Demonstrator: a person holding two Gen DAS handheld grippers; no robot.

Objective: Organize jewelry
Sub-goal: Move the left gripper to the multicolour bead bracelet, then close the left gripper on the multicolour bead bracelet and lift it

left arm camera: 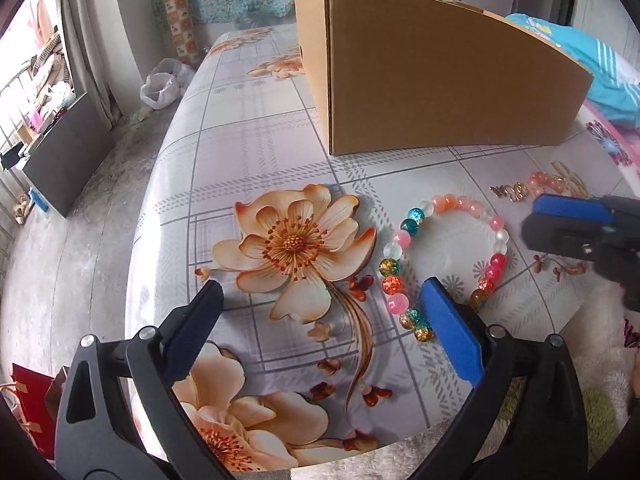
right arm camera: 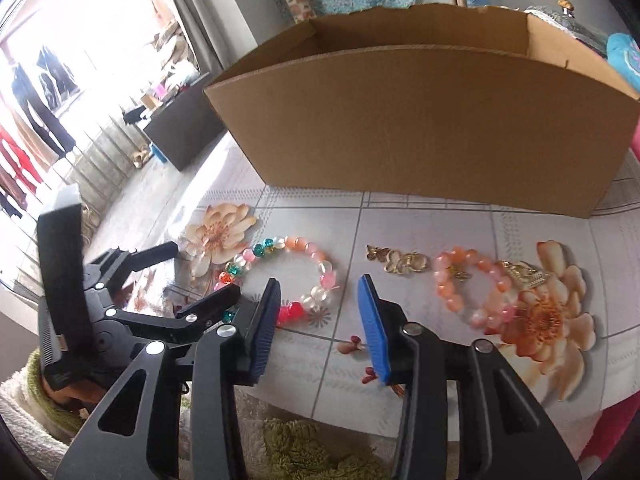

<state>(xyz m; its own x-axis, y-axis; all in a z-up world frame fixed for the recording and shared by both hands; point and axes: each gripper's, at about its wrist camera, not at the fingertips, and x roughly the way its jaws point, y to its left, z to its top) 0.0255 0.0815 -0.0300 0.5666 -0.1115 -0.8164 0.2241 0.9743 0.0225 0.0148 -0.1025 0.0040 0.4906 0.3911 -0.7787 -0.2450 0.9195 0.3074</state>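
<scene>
Inspection of the jewelry laid out on the flowered tabletop (left arm camera: 280, 112), in front of an open cardboard box (right arm camera: 420, 128).

Items: a multicolour bead bracelet (left arm camera: 442, 264) lies flat toward the left of the row; a small gold piece (right arm camera: 400, 261) sits to its right, apart from it; a pink-orange bead bracelet (right arm camera: 472, 288) lies further right, with a gold ornament (right arm camera: 524, 274) touching or overlapping its far side. Nothing can be seen inside the box from these angles.

Left hand-held gripper (left arm camera: 320, 312): jaws fully spread, nothing between the pads. Its blue finger (left arm camera: 450, 336) stands over the near edge of the multicolour bracelet, while the other finger is over the printed flower, so the bracelet is off-centre to the gripper's right.

Right hand-held gripper (right arm camera: 316, 328): jaws partly apart and empty. It hangs over bare tabletop between the multicolour bracelet and the gold piece, touching neither as far as can be seen.

Judgement: the step in hand appears to be the approach to a first pick, most likely the multicolour bracelet by the left gripper. To do it well, shift that gripper toward the bracelet so one section of the bead ring sits between the fingers, come down until the pads bracket the beads, and close on a single strand instead of across the whole loop. Round glossy beads may roll or squirt out, so close slowly and squarely. The right gripper should stay clear of the left one's path, as the two stand close together
</scene>
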